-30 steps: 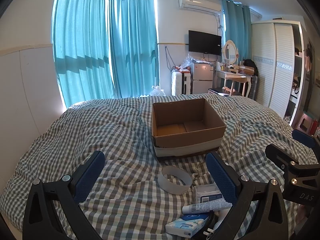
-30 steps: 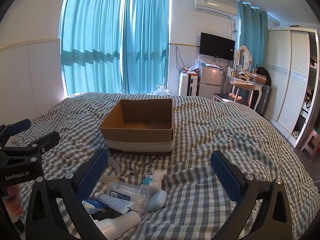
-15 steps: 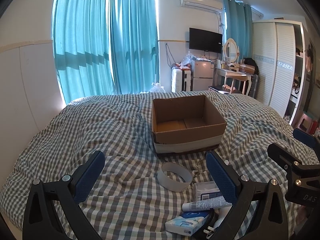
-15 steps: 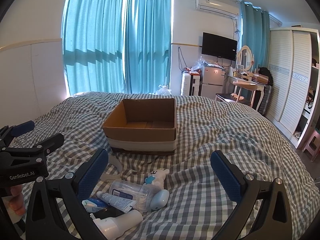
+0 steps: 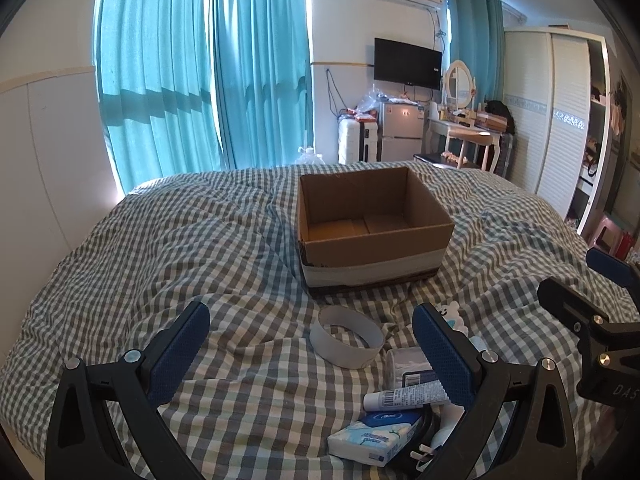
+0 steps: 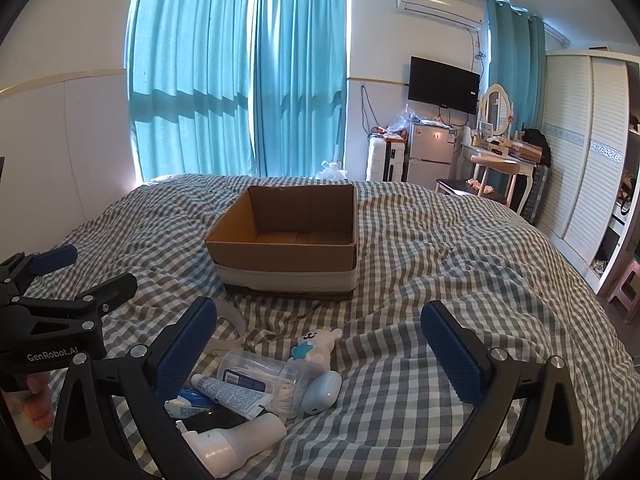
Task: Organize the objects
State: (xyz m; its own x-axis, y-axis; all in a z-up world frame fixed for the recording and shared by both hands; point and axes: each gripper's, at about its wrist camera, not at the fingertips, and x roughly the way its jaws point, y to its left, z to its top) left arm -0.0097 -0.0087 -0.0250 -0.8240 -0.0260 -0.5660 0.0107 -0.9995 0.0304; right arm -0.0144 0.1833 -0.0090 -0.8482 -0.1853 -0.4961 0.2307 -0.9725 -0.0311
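Observation:
An open, empty cardboard box [image 5: 372, 232] [image 6: 286, 248] sits mid-bed. In front of it lie a white tape ring [image 5: 346, 342], a tissue pack [image 5: 374, 438], a tube [image 5: 404, 398] [image 6: 230, 394], a clear jar of cotton swabs [image 6: 264, 378], a white rabbit toy [image 6: 316, 346], a pale blue egg-shaped thing [image 6: 322, 392] and a white bottle [image 6: 234, 438]. My left gripper [image 5: 310, 338] is open and empty above the ring. My right gripper [image 6: 318, 338] is open and empty over the pile, and it shows in the left view [image 5: 600, 304].
The checked duvet [image 5: 180, 240] covers the whole bed. A white wall [image 5: 36, 152] runs along the left. Teal curtains [image 6: 240, 80], a small fridge [image 6: 430, 154], a dressing table [image 6: 500, 160] and a wardrobe [image 6: 588, 152] stand beyond the bed.
Both views have pulled back and risen slightly, so the box and pile sit a little lower and farther. Nothing was grasped or moved.

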